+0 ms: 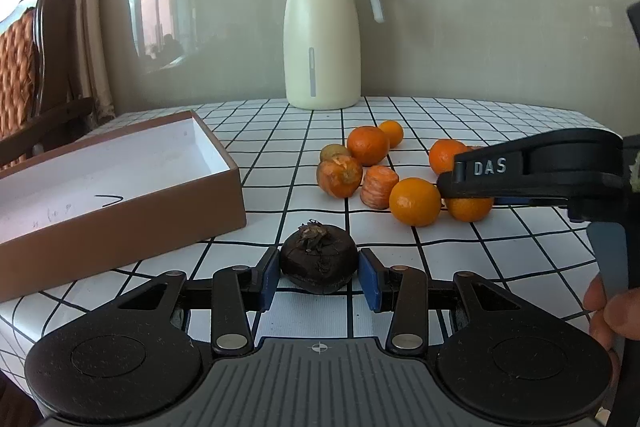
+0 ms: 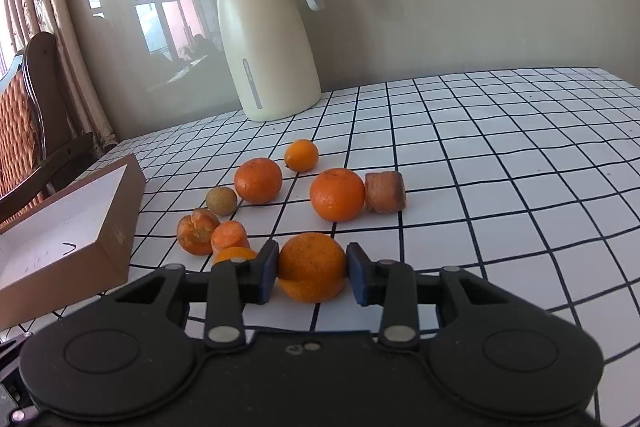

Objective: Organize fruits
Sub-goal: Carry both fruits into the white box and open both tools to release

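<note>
The left gripper (image 1: pixel 319 273) is clamping a dark, round fruit (image 1: pixel 319 269) on the checked tablecloth (image 2: pixel 500 163), just right of the open box (image 1: pixel 120 187). The right gripper (image 2: pixel 312 273) is pinching an orange (image 2: pixel 311 267), further right of that box.

The box (image 1: pixel 120 187) lies on the table (image 1: pixel 520 259), left of the left hand-held gripper (image 1: pixel 319 277). Ahead sit the fruits (image 1: pixel 368 145); the jug (image 1: pixel 322 35) stands behind them.

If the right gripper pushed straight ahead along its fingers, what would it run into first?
The right gripper already has an orange between its pads, so that fruit comes first. Beyond it, the line seems to lead to the larger tangerine with the carrot chunk beside it, though depth is uncertain.
</note>
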Demonstrator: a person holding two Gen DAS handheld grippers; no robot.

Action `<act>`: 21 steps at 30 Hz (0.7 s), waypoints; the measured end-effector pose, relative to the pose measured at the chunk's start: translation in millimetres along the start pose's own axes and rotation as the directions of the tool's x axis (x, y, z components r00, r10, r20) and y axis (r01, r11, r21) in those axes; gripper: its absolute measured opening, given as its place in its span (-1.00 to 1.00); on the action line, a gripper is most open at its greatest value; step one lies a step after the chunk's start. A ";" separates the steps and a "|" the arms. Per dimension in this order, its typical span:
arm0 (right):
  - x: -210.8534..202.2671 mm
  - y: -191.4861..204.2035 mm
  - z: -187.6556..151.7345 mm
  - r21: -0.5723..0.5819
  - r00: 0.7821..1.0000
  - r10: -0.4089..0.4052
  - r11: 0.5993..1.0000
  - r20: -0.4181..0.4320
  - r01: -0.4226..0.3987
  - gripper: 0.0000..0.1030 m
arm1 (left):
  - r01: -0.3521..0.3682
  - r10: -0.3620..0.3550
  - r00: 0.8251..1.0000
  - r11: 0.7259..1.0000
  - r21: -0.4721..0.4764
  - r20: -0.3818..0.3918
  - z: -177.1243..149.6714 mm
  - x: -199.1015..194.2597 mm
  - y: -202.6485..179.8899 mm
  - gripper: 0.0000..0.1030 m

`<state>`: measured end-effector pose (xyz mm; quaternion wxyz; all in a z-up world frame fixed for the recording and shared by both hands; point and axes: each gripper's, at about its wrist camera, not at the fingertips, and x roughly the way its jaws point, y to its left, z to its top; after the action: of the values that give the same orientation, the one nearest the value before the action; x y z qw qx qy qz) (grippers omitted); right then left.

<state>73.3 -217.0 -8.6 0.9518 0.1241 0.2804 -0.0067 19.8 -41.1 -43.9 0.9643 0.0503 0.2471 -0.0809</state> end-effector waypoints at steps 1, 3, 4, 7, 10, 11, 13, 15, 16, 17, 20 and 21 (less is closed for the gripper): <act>-2.3 -1.6 -0.2 0.002 1.000 -0.003 1.000 0.002 0.003 -0.46 | 0.000 0.000 1.000 1.000 -0.002 0.001 0.0 -0.1 0.5 -0.18; -7.4 -5.3 -1.3 0.003 1.000 -0.008 1.000 0.010 0.008 -0.46 | 0.004 -0.004 1.000 1.000 -0.001 0.003 0.5 -1.7 1.6 -0.18; -11.2 -7.2 -1.8 0.003 1.000 -0.010 1.000 0.015 0.010 -0.46 | 0.007 -0.007 1.000 1.000 -0.001 0.007 0.9 -3.1 2.5 -0.18; -23.7 -9.2 -3.1 -0.030 0.999 -0.011 0.999 0.035 0.012 -0.45 | 0.007 -0.007 1.000 1.000 0.002 0.022 1.8 -7.7 4.5 -0.18; -32.8 -6.1 -4.6 -0.070 0.999 -0.006 0.997 0.051 0.010 -0.45 | 0.006 -0.006 1.000 1.000 -0.001 0.030 3.1 -11.0 9.1 -0.18; -34.9 -4.7 -5.4 -0.083 0.999 -0.003 0.997 0.052 0.007 -0.45 | 0.004 -0.004 0.999 1.000 -0.003 0.035 3.8 -12.6 10.8 -0.18; -38.3 -1.4 -6.5 -0.098 0.998 0.010 0.995 0.055 -0.005 -0.46 | -0.002 0.002 0.999 1.000 -0.007 0.049 5.4 -16.5 15.5 -0.18; -41.1 3.1 -6.6 -0.108 0.998 0.028 0.994 0.060 -0.021 -0.45 | -0.013 0.014 0.998 1.000 -0.013 0.064 7.3 -22.2 23.2 -0.18; -43.2 6.3 -6.5 -0.109 0.997 0.043 0.993 0.066 -0.035 -0.45 | -0.017 0.018 0.997 1.000 -0.019 0.069 8.2 -24.7 27.6 -0.18; -45.0 10.7 -5.2 -0.113 0.995 0.064 0.992 0.075 -0.056 -0.45 | -0.026 0.028 0.996 0.999 -0.024 0.082 9.4 -28.9 34.1 -0.18; -48.3 25.6 -2.3 -0.138 0.987 0.119 0.985 0.108 -0.104 -0.45 | -0.070 0.074 0.990 0.997 -0.042 0.122 12.7 -40.1 54.7 -0.18; -47.9 31.3 -1.4 -0.147 0.984 0.139 0.982 0.116 -0.121 -0.45 | -0.084 0.091 0.987 0.995 -0.052 0.131 13.8 -42.9 61.8 -0.18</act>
<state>34.8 -189.1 23.2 0.9723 0.0747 0.2109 0.0672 0.3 23.4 -7.5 0.9822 0.0331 0.1816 -0.0358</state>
